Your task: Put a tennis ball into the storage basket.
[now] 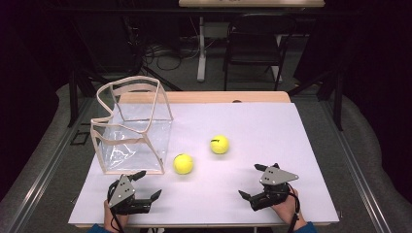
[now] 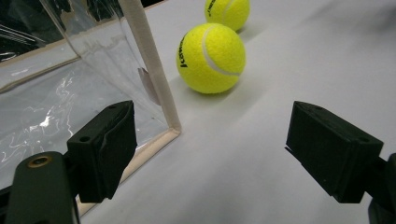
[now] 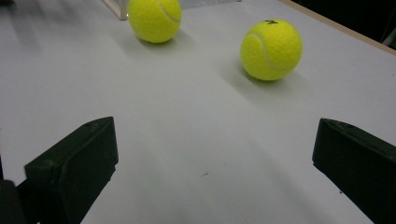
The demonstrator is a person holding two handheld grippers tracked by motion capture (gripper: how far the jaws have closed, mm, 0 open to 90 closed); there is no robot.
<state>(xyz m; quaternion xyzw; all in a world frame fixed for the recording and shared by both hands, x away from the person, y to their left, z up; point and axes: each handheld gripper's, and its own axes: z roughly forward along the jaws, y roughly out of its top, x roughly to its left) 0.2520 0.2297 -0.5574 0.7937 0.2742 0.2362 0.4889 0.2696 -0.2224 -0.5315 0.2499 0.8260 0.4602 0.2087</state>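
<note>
Two yellow tennis balls lie on the white table (image 1: pixel 262 121). One ball (image 1: pixel 183 163) (image 2: pixel 211 58) (image 3: pixel 154 18) rests close beside the front right corner of a clear plastic bag with beige trim (image 1: pixel 131 126) (image 2: pixel 152 70). The bag stands open at the table's left. The other ball (image 1: pixel 219 144) (image 2: pixel 227 11) (image 3: pixel 271 49) lies farther back and to the right. My left gripper (image 1: pixel 148 184) (image 2: pixel 219 149) is open near the front edge, just in front of the bag's corner and short of the nearer ball. My right gripper (image 1: pixel 249 180) (image 3: pixel 215 163) is open at the front right, with bare table between its jaws.
A dark folding chair (image 1: pixel 255 43) and a white table leg (image 1: pixel 201 48) stand beyond the far edge, with cables on the floor. The table's wooden far edge (image 1: pixel 204 97) shows behind the white surface. Dark floor drops off on both sides.
</note>
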